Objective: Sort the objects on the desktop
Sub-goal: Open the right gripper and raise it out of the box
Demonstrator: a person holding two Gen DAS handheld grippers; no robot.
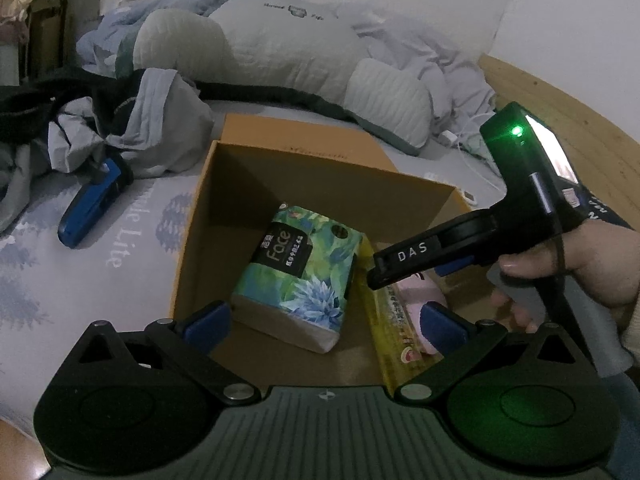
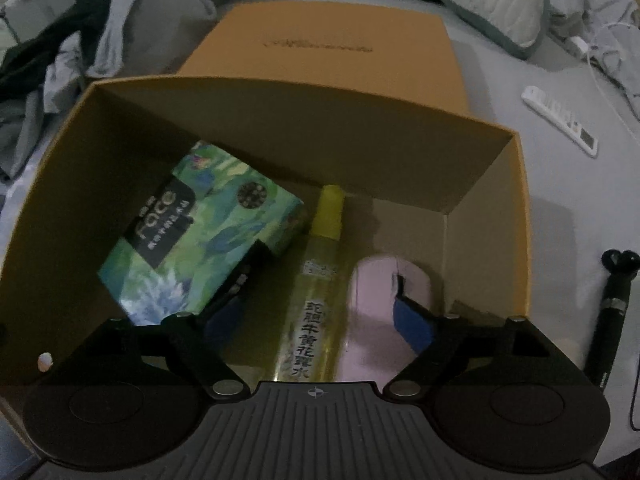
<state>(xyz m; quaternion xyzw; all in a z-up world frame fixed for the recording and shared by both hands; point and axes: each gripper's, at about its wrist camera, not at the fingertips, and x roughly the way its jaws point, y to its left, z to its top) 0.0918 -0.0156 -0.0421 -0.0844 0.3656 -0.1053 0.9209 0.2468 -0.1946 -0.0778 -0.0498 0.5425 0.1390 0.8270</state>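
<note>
An open orange cardboard box [image 1: 192,236] [image 2: 488,240] sits on the bed. Inside lie a green tissue pack [image 1: 298,274] [image 2: 200,232], a yellow spray bottle [image 1: 390,344] [image 2: 316,292] and a pink mouse [image 1: 416,296] [image 2: 372,304]. My left gripper [image 1: 324,320] is open and empty, over the box's near edge with the tissue pack between its fingers' line. My right gripper [image 2: 320,316] is open inside the box over the bottle and mouse; it also shows in the left wrist view [image 1: 404,268], reaching in from the right.
The box's lid [image 2: 332,44] lies behind the box. A blue device [image 1: 94,204] and crumpled clothes [image 1: 132,136] lie left. A white remote [image 2: 560,120] and a black stick-like tool [image 2: 612,312] lie right of the box. Pillows [image 1: 280,44] and a wooden headboard [image 1: 560,120] are behind.
</note>
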